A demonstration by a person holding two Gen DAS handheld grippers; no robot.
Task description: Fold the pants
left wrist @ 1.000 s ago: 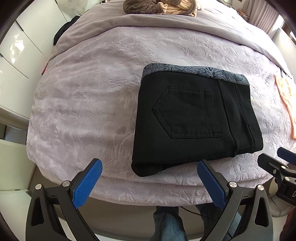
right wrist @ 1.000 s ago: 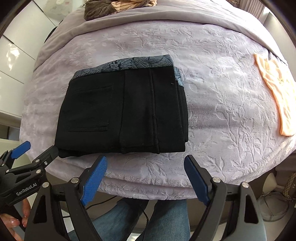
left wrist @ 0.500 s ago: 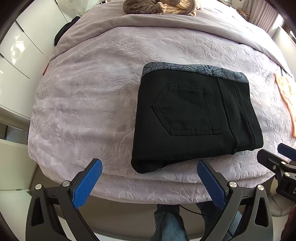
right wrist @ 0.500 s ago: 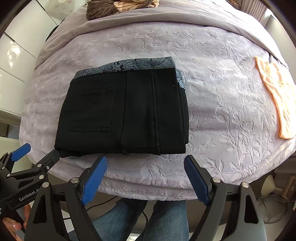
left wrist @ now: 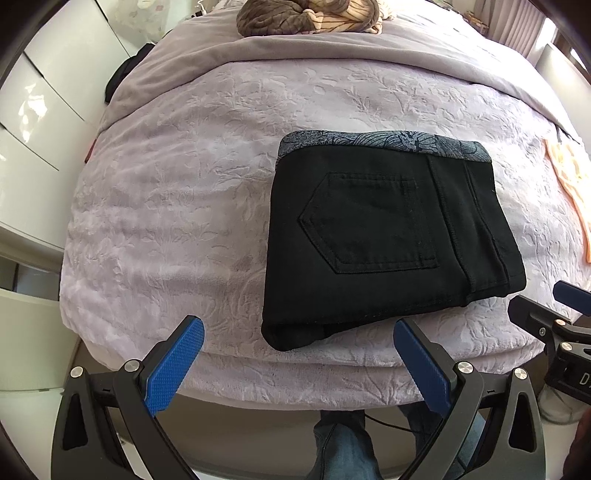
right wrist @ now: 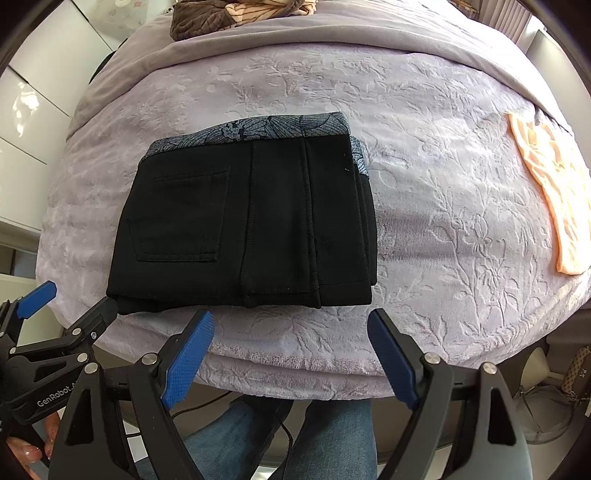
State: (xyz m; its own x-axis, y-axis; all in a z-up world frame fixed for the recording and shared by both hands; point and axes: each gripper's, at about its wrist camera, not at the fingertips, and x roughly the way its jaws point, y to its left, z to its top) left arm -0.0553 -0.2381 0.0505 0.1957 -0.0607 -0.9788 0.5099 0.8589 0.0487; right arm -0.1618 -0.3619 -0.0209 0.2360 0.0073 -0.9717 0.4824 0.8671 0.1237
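Note:
The black pants (left wrist: 384,236) lie folded into a compact rectangle on the lilac bedspread (left wrist: 177,206), with a grey patterned waistband along the far edge and a back pocket on top. They also show in the right wrist view (right wrist: 243,221). My left gripper (left wrist: 297,350) is open and empty, just off the bed's near edge, short of the pants. My right gripper (right wrist: 290,347) is open and empty, also just short of the pants' near edge. Each gripper shows at the edge of the other's view.
A peach garment (right wrist: 550,192) lies flat at the bed's right side. A pile of brown and striped clothes (left wrist: 306,14) sits at the far end. White cabinets (left wrist: 33,122) stand left of the bed. The person's jeans-clad legs (right wrist: 258,435) are below.
Both grippers have drawn back a little from the bed and stayed open. The folded pants have not moved.

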